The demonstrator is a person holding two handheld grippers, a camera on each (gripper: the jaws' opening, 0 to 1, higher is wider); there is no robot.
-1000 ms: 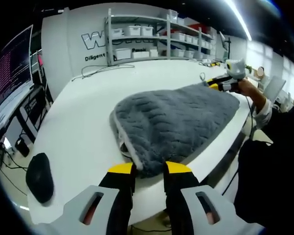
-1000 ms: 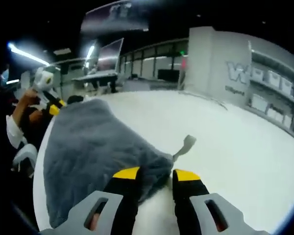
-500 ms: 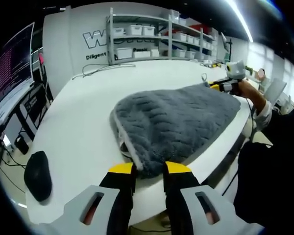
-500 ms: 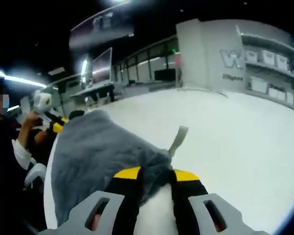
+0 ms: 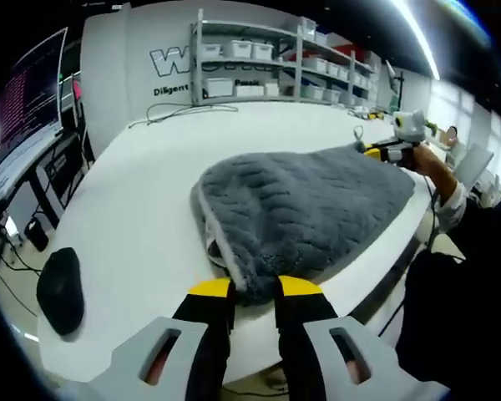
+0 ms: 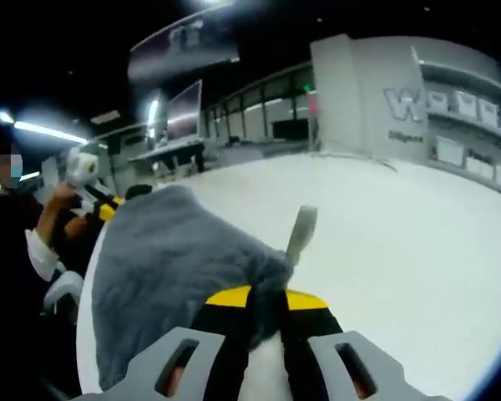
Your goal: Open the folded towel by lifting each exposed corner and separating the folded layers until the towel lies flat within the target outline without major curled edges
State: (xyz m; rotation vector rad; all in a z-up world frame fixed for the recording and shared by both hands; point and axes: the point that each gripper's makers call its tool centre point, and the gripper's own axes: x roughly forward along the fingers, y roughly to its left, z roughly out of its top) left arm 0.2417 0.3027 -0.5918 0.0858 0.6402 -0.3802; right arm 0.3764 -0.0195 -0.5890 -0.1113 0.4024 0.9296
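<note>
A grey fluffy towel [image 5: 305, 205] lies folded on the white round table [image 5: 134, 209], its layered edge facing left in the left gripper view. My left gripper [image 5: 254, 289] grips the towel's near corner between its yellow-tipped jaws. My right gripper [image 6: 267, 299] is shut on the opposite corner of the towel [image 6: 171, 251], beside a pale tag [image 6: 301, 230] that sticks up. In the left gripper view the right gripper [image 5: 382, 150] shows at the towel's far end, held by a hand. The left gripper [image 6: 100, 203] shows at the far end in the right gripper view.
A black mouse-like object [image 5: 60, 292] rests near the table's left edge. Cables [image 5: 175, 113] lie at the table's far side. Shelves with white bins [image 5: 259, 67] and a monitor [image 5: 25, 100] stand beyond. The person's dark sleeve [image 5: 476, 276] is at the right.
The right gripper's jaws have drawn together onto the towel corner. The left gripper stays on its corner, and its view has shifted only slightly.
</note>
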